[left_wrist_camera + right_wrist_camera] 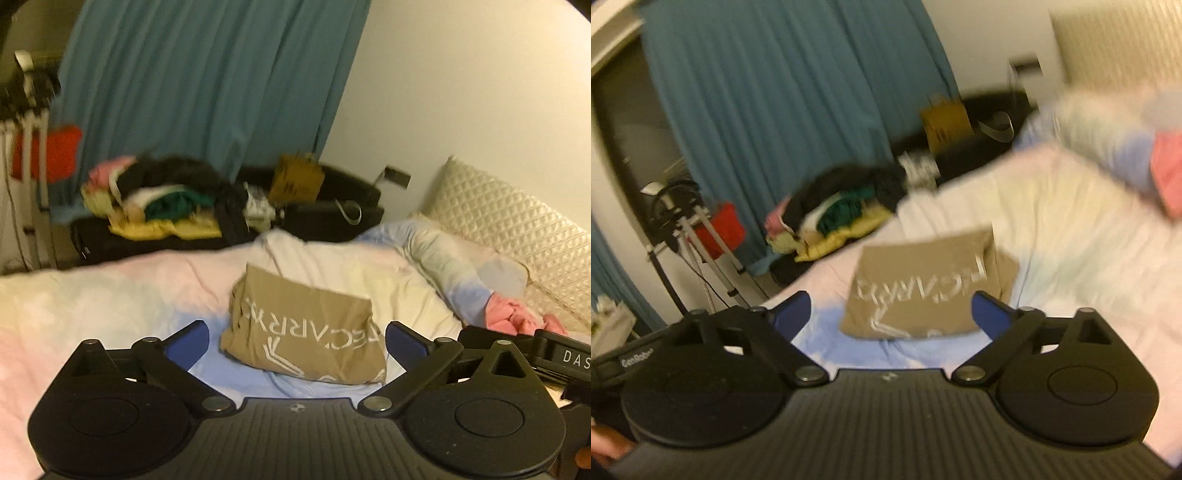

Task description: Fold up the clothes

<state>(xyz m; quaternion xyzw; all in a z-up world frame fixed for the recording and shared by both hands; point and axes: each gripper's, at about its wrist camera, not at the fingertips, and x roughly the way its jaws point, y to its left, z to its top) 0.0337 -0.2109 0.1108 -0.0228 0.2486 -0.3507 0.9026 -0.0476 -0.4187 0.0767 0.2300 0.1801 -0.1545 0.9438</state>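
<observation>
the tan cotton garment with white printed lettering [303, 328] lies as a compact folded rectangle on the pale pink, white and blue bed cover [92, 295], near the middle of the bed and just beyond both tools. the left gripper [297, 341] has its blue-padded fingers [188, 341] spread wide, holding nothing; the garment sits between and beyond them, apart from the pads. the right gripper [890, 310] is likewise spread and empty, hovering over the near edge of the same garment. this arrangement fits either a fold just completed and released, or a folded item about to be lifted away; the views do not settle which. risks: the bed cover is soft and wrinkled, so a low pinch could catch cover fabric together with the garment; gripping one layer only would let the fold fall open; the right view is motion-blurred, so edge positions are uncertain. a heap of mixed-colour loose clothes [155, 199] lies far left on a black surface, and a crumpled pink cloth [513, 317] lies at right. legible writing: the garment print appears upside down, roughly "carry"; the right tool body reads "das"; the left tool body reads "genrobot".
</observation>
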